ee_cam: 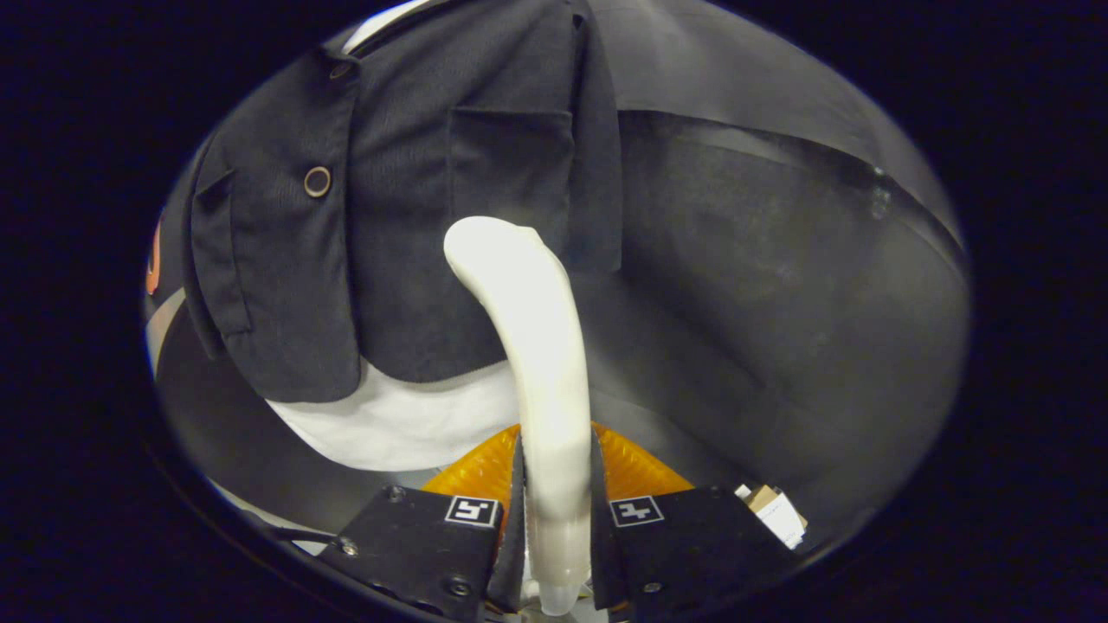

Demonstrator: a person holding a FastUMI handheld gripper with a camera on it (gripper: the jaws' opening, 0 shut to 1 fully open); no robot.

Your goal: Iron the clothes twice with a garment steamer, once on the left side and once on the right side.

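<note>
My gripper (557,484) is shut on the handle of a white garment steamer (537,346), both fingers pressing its sides. The steamer rises from between the fingers and curves so that its head (489,247) meets the hanging dark jacket (415,216). The head rests against the jacket just below its chest pocket (511,164), on the panel right of the button (317,181). A white garment (407,415) hangs out below the jacket's hem, left of the steamer handle.
Black cloth wall (762,285) stretches beyond and to the right of the jacket. An orange ribbed object (636,467) lies just behind the fingers. A small cardboard and white tag (775,509) sits by the right finger.
</note>
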